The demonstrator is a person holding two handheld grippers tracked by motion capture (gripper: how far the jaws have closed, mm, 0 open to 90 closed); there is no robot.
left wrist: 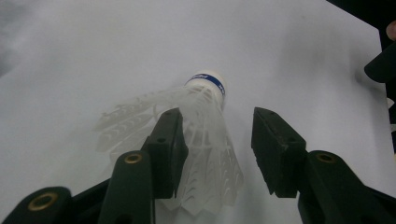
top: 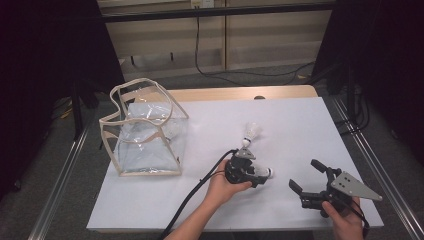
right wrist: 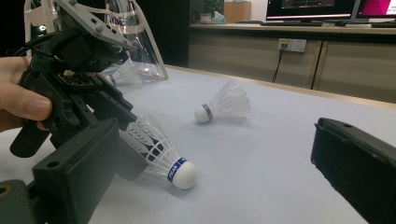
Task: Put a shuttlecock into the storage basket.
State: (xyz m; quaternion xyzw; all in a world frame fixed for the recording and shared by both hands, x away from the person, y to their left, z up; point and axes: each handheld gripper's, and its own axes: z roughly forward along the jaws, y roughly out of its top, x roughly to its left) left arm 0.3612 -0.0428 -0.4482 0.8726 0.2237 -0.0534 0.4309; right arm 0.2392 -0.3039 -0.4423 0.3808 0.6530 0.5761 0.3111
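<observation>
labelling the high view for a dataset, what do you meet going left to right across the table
clear plastic bag with beige trim → left gripper around the skirt of a white feathered shuttlecock with a blue-banded cork → right gripper, black, jaws open and empty

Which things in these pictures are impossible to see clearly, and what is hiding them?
- High view: the near shuttlecock lies mostly under the left gripper.
- Left gripper view: whether the right-hand pad touches the feathers cannot be told; a gap shows there.
- Right gripper view: the right gripper is cut off by the frame edges.
- High view: what lies inside the clear bag is blurred by reflections.
</observation>
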